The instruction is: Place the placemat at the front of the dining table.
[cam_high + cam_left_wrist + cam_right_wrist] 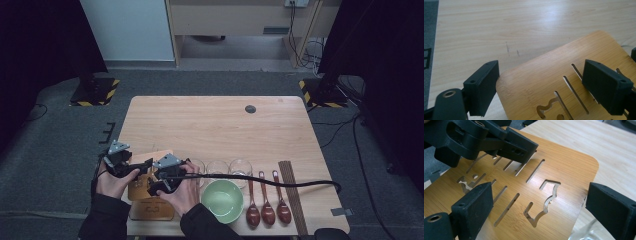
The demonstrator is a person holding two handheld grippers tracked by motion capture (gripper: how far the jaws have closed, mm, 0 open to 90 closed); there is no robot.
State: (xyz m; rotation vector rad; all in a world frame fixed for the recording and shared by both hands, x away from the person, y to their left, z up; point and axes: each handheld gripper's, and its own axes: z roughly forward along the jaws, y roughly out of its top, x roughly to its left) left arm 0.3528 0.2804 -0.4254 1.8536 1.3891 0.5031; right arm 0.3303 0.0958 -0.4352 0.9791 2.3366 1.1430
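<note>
The bamboo board (150, 187) lies at the near left corner of the table (215, 125), partly under both hands in the high view, with a second board-like piece (152, 210) nearer the table edge. The gripper views bring out what the high view cannot: long slots and shaped cut-outs sawn through the board (564, 172), and its rounded corners (544, 82).

From above, the board's outline is largely covered by the hands and grippers, so I cannot tell whether it rests flat or is tipped up slightly. Its near end is cut off at the bottom of both gripper views.

The left gripper (541, 87) has its jaws spread wide, with a corner of the board between them; one jaw stands just beside the board's edge, the other over its slotted face. The right gripper (541, 212) is likewise spread apart, straddling the board's width without clamping it. The left gripper (486, 137) shows there too, low over the slots.

To the right stand three glasses (218, 167), a green bowl (222, 201), three spoons (267, 210) and chopsticks (292, 195).
</note>
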